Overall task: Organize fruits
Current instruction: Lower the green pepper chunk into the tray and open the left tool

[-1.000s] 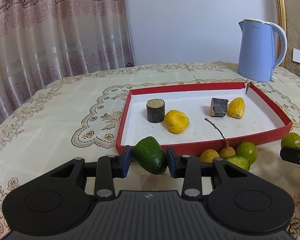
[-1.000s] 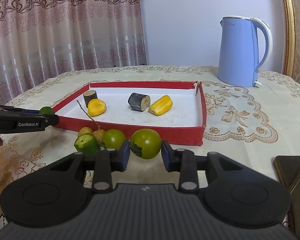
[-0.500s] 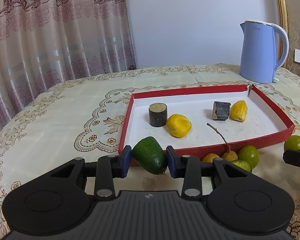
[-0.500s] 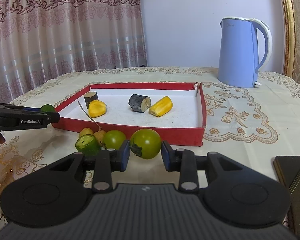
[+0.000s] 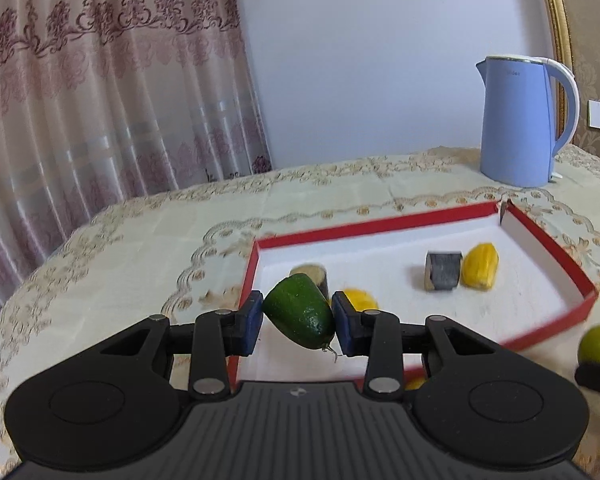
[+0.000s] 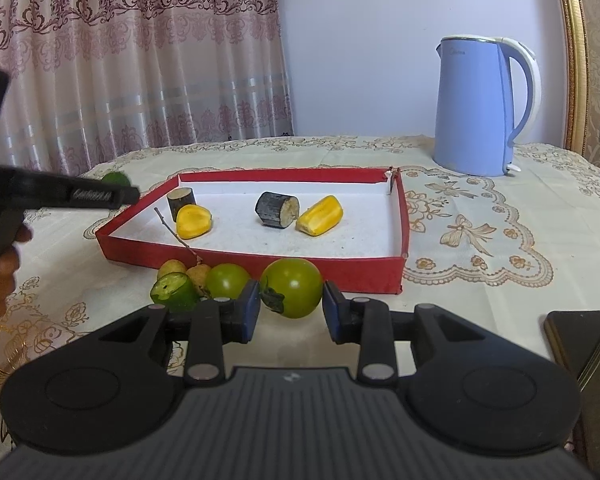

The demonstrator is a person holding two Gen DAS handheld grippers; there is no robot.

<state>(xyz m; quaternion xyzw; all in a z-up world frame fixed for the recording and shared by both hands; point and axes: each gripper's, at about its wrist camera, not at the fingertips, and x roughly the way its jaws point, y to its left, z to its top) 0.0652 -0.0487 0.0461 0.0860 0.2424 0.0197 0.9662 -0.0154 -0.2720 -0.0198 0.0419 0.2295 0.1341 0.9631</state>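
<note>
You are clamping the left gripper point(image 5: 298, 322) on a dark green avocado-shaped fruit point(image 5: 300, 312), carrying it clear of the tablecloth point(image 5: 140, 240) above the near left corner of the red tray point(image 5: 547, 240), where two dark cut stubs and two yellow pieces are lying on the white floor. You are closing the right gripper point(image 6: 287, 306) on a round green tomato-like fruit point(image 6: 292, 286), both blue pads touching its sides, just in front of the tray's near wall point(image 6: 260, 266). To its left, another green round fruit point(image 6: 227, 279), a cut green piece point(image 6: 174, 291) and small tan fruits point(image 6: 172, 268) are sitting together, while a blue kettle point(image 6: 475, 104) is standing far right.
</note>
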